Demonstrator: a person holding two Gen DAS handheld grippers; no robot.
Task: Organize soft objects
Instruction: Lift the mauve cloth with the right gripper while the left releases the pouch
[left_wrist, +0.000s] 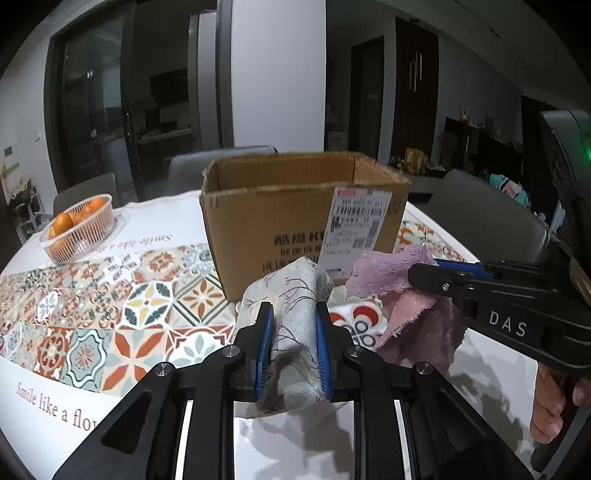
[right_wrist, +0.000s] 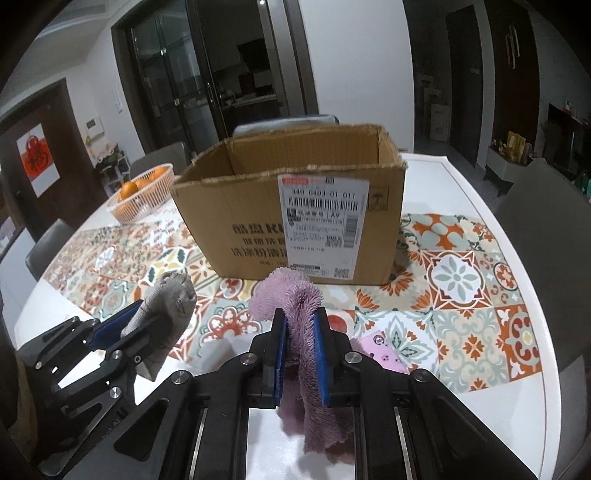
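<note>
My left gripper is shut on a grey patterned cloth, which bulges up between the blue pads and hangs below them. My right gripper is shut on a fluffy purple towel that droops under the jaws. Both cloths hang above the table, in front of an open cardboard box with a shipping label. In the left wrist view the right gripper comes in from the right with the purple towel. In the right wrist view the left gripper shows at lower left with the grey cloth.
The white table carries a colourful tile-patterned runner. A small pink patterned cloth lies on it right of my right gripper. A basket of oranges stands at the back left. Grey chairs ring the table.
</note>
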